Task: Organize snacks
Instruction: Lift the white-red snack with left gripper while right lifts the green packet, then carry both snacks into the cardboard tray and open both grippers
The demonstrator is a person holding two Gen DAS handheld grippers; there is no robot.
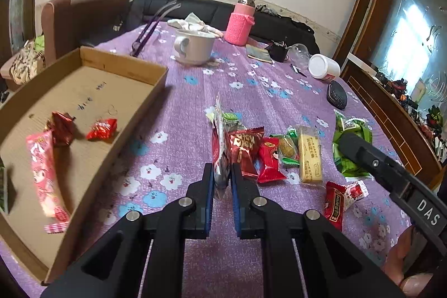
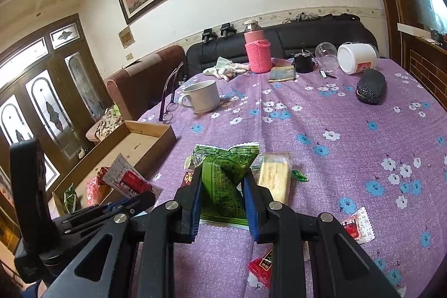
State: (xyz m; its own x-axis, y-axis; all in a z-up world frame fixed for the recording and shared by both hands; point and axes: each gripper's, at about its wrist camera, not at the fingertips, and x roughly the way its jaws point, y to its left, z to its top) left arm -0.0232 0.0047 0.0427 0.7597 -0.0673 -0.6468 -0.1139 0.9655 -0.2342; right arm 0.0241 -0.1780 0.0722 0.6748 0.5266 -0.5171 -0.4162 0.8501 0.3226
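In the left wrist view my left gripper [image 1: 222,168] is shut on a red and white snack packet [image 1: 218,141], held edge-on just above the purple tablecloth. A cardboard tray [image 1: 125,57] to its left holds a pink packet [image 1: 44,172] and two red candies [image 1: 102,129]. Loose on the cloth lie a red packet [image 1: 245,147], a yellow biscuit bar [image 1: 308,158] and other small snacks. My right gripper [image 2: 222,176] is shut on a green packet [image 2: 223,180] resting on the table. The right wrist view also shows the left gripper [image 2: 139,198] with its packet [image 2: 128,180] beside the tray [image 2: 156,127].
Farther back on the table stand a white mug [image 1: 192,46], a pink-sleeved bottle [image 1: 240,24], a tipped white jar [image 1: 324,67], a black case [image 1: 336,95] and glasses [image 1: 145,35]. More red packets [image 2: 356,225] lie at the right. A dark sofa [image 2: 307,35] lies beyond.
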